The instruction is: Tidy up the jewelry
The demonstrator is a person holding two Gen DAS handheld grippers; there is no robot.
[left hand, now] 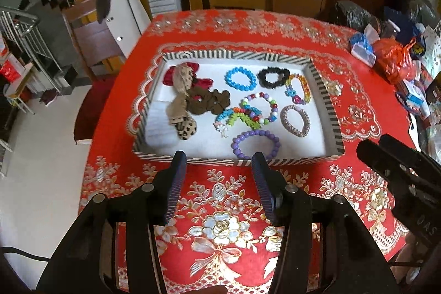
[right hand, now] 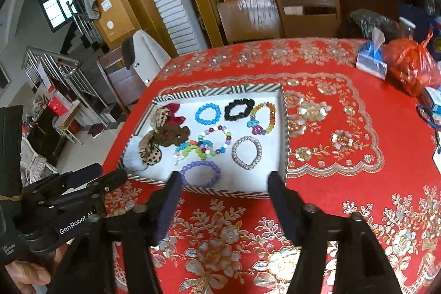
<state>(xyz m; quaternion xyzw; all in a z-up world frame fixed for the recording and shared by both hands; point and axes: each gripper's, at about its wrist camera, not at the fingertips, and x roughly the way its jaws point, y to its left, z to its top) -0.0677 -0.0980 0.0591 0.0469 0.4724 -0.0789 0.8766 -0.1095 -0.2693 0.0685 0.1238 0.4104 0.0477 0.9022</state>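
We see a striped tray (left hand: 325, 98) sitting on a red flowery tablecloth (left hand: 220, 225), and nearly all the jewelry looks to be inside it already.

If we read the tray like a clock, the blue bead bracelet (left hand: 240, 78) is up near 12 o'clock. The black scrunchie (left hand: 273, 77) is at about 1 o'clock, with the rainbow chain bracelet (left hand: 299, 88) just beside it at 2. The silver bracelet (left hand: 295, 120) lies near 4 o'clock. The purple bead bracelet (left hand: 255, 143) is down at 6, close to the near wall. In the middle, a mixed bead bracelet (left hand: 259, 108) and a bright stretchy one (left hand: 239, 116) overlap. The hair bows and the brown scrunchie (left hand: 209, 101) are piled from 9 to 11 o'clock, and they touch each other.

Both tongs are over the tablecloth on the near side of the tray. The left gripper (left hand: 219, 156) has its jaws apart, with nothing between them. The right gripper (right hand: 224, 177) also has its jaws apart and holds nothing.

So we think the job is almost done — or done. What may be left is tidying the pile on the left side. A small shiny thing (left hand: 332, 87) sits on the cloth just outside the tray at 3 o'clock — we cannot tell if it is jewelry or part of the pattern.
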